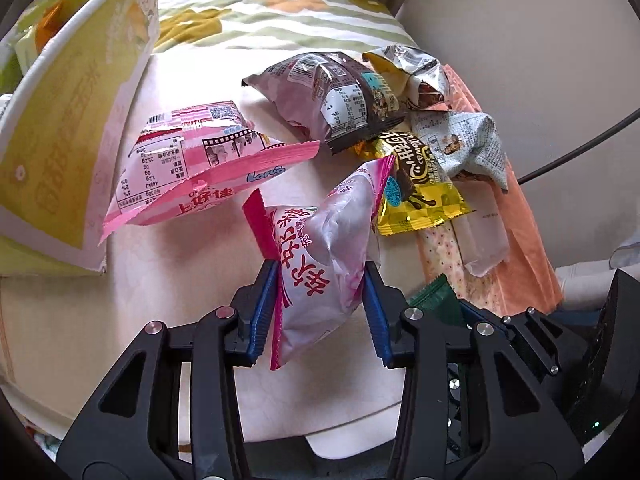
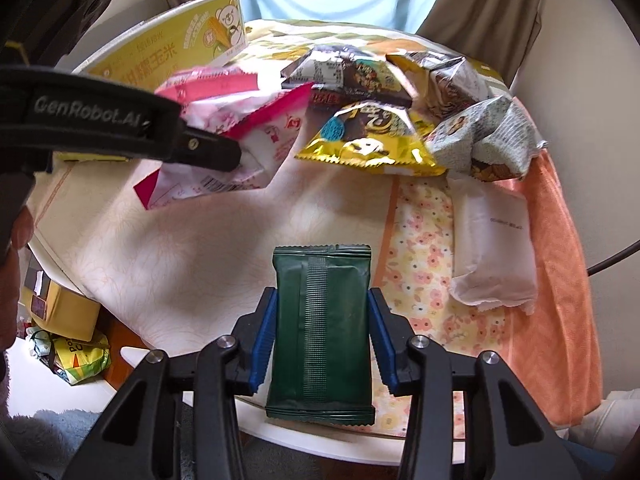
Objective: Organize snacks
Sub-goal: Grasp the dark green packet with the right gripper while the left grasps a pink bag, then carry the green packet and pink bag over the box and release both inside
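- Pink-and-white crinkly film is what the left gripper (image 1: pixel 320 312) pinches: a puffy pale pink packet (image 1: pixel 320 256) sits between its blue pads, lifted off the table (image 1: pixel 180 280), at 6 o'clock of the left wrist view. The bag is air-filled, so I judge a harder squeeze could burst it, and a lighter one could let the slick film slide out.
- Dark green flat sachet (image 2: pixel 322 332) is clamped by its long edges in the right gripper (image 2: pixel 322 336), at 6 o'clock of the right wrist view, hanging over the table's near rim. If it slips it probably falls to the floor, not the tabletop.
- Both tools are close together; the left one crosses the right view at 9 o'clock. A careless swing may knock one packet from the other's hold.
- Loose snacks lie heaped at 1 o'clock: a yellow chocolate packet (image 2: pixel 370 142), a grey printed packet (image 2: pixel 486 148), a white wrapper (image 2: pixel 494 248) near the orange cloth edge (image 2: pixel 560 280). Brushing the heap could push the outer ones off.
- A yellow carton (image 1: pixel 76 92) stands open at 10 o'clock, the likely destination; a pink striped bag (image 1: pixel 200 160) lies just beside it and could be shoved aside.
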{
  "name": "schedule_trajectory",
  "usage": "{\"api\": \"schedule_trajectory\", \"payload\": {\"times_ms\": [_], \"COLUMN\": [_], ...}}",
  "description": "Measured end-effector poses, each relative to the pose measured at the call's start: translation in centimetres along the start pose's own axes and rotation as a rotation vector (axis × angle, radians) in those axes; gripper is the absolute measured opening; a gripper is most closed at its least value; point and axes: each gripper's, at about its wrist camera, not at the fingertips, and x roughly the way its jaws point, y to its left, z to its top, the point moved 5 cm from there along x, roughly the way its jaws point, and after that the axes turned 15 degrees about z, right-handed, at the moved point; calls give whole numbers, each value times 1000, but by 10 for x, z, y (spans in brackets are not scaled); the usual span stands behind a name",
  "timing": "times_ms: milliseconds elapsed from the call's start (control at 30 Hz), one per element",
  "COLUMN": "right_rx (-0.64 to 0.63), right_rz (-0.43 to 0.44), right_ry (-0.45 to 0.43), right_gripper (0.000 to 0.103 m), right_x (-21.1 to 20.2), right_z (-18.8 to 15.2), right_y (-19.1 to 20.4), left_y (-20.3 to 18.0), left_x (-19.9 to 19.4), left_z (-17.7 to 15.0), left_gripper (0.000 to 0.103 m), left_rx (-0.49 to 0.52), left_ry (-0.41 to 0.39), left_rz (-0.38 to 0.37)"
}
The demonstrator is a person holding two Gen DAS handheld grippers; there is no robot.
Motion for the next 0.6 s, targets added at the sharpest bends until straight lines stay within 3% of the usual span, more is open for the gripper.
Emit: {"api": "schedule_trajectory", "payload": {"times_ms": [300,600], "right_rx": [-11,-115], "right_rz": [-19,11], "right_ry": [-78,-199], "right_gripper": [40,40], "right_x": [-51,-97], "right_z": [16,83], "right_y": [-10,12], "left_y": [2,45], "left_x": [-68,-134], "left_z": [4,34], "left_gripper": [38,38], "left_rx": [-33,-138], "left_ry": [-109,-267], "left_rz": [-34,-22]}}
